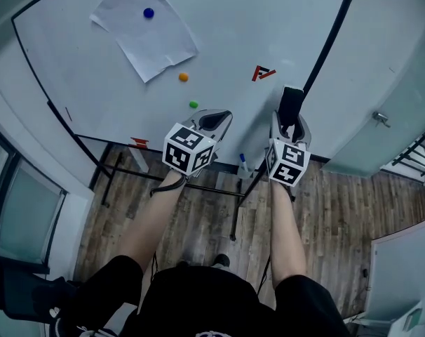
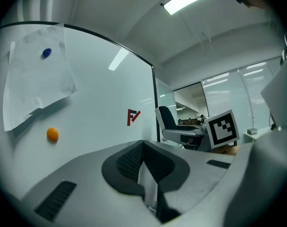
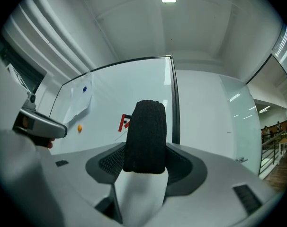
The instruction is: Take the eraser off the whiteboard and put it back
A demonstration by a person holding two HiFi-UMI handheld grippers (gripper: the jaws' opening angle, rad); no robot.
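The block-shaped eraser [image 3: 144, 136], black felted fabric above a white lower part, is being held upright between the jaws of the right tool [image 3: 144, 162], which are being pressed against its two flanks. In the head view it is being carried just in front of the glossy white whiteboard [image 1: 254, 20], near the board's black right-hand edge; whether it is touching the board cannot be told. The left tool [image 2: 144, 169] is being kept clenched on nothing, beside the right one. The eraser is being judged light, its fabric soft and yielding and its white part probably stiffer. A hold on the flanks is therefore being judged soundest, with the fabric end being left free and the squeeze being kept moderate so that the pad is not being crushed.
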